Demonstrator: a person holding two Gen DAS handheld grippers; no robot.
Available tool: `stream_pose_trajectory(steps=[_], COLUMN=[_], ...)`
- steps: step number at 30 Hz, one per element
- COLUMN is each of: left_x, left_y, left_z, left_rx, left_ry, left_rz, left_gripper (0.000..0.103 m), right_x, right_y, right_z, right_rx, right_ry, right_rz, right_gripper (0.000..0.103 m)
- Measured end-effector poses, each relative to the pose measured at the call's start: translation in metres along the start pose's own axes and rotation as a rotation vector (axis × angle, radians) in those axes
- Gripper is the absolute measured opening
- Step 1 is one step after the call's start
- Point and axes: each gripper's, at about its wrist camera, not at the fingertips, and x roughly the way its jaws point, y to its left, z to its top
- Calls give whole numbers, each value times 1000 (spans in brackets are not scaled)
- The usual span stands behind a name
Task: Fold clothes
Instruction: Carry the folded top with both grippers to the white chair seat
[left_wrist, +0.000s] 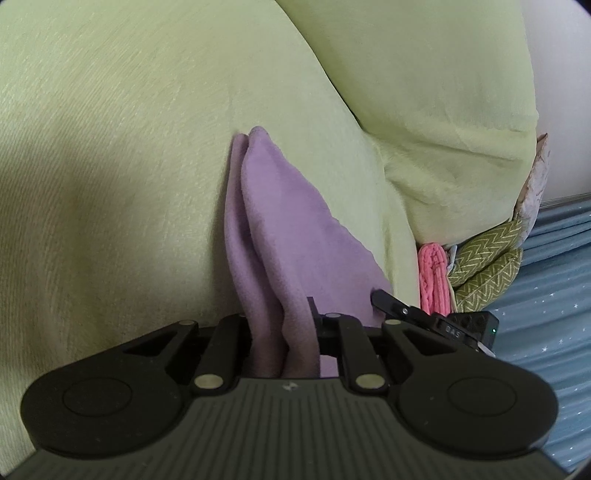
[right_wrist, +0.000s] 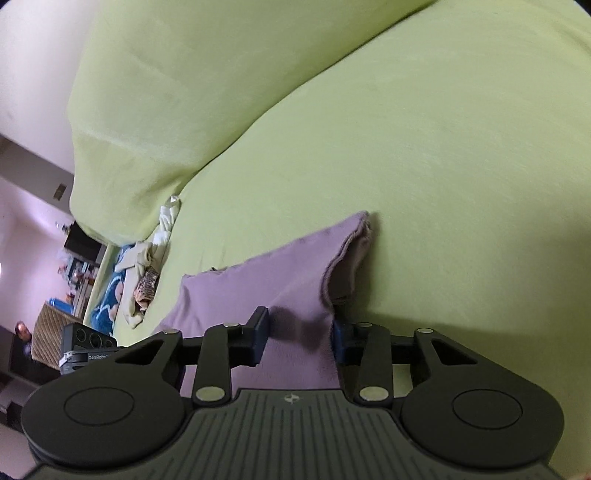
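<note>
Green sofa cushions (left_wrist: 110, 166) are filling the view, with a purple cloth (left_wrist: 288, 229) lying on them.
Left tongs (left_wrist: 282, 328) are pinching a bunched fold of the cloth tight. Right tongs (right_wrist: 299, 338) are sitting wide apart over the flat cloth, and a pink towel (left_wrist: 434, 280) is resting by the cushion edge.

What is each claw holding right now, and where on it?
Left claw is shut on the purple cloth, pinching a bunched fold. Right claw is open, its fingers straddling the cloth's edge.
</note>
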Motion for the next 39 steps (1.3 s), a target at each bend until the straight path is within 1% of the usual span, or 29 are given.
stream_pose_trajectory(steps=[2, 3, 4, 6, 9, 11, 13, 15, 17, 19, 21, 24, 26, 29, 32, 33, 35, 36, 37, 39], left_x=[-1, -2, -3, -7, -6, -5, -2, 6, 22, 43, 70, 128, 171, 232, 279, 299, 325, 331, 339, 361], left_y=[2, 2, 1, -6, -30, -47, -66, -88, -113, -142, -175, -232, -271, -326, -372, -388, -414, -421, -428, -439], left_z=[1, 1, 1, -1, -7, -12, -18, -26, -38, -56, -86, -141, -191, -272, -350, -369, -410, -427, -442, -465], left_rx=[-9, -5, -2, 42, 139, 184, 232, 278, 319, 380, 453, 551, 619, 694, 767, 779, 814, 827, 842, 872], left_ry=[5, 6, 6, -1, -17, -9, 8, 39, 95, 156, 238, 398, 516, 690, 808, 837, 877, 892, 904, 919], left_rz=[-5, -2, 2, 36, 105, 103, 97, 84, 56, 16, -43, -141, -207, -285, -355, -371, -404, -414, -423, -431], left_gripper=[11, 11, 9, 8, 7, 6, 6, 6, 6, 6, 6, 6, 7, 7, 7, 7, 7, 7, 7, 7], right_x=[-4, -4, -7, -14, -32, -51, -82, -125, -168, -211, -258, -339, -392, -456, -507, -523, -561, -584, -597, -608], right_y=[1, 3, 2, 1, 6, 10, 12, 11, 10, 9, 8, 6, 5, 7, 3, 0, -16, -29, -38, -51], right_z=[2, 1, -3, -13, -29, -41, -61, -90, -120, -150, -186, -260, -313, -383, -437, -450, -471, -481, -489, -498], right_rx=[-21, -21, -17, -5, 26, 47, 86, 131, 176, 222, 271, 364, 436, 532, 616, 639, 672, 686, 699, 724], right_ry=[-15, -27, -43, -81, -146, -200, -264, -342, -421, -499, -585, -739, -838, -963, -1063, -1092, -1138, -1155, -1165, -1178], right_rz=[-14, -18, -20, -25, -35, -48, -65, -94, -122, -151, -191, -302, -385, -511, -612, -640, -681, -698, -713, -735], right_gripper=[24, 14, 12, 11, 10, 10, 10, 10, 10, 10, 10, 10, 10, 10, 10, 10, 10, 10, 10, 10])
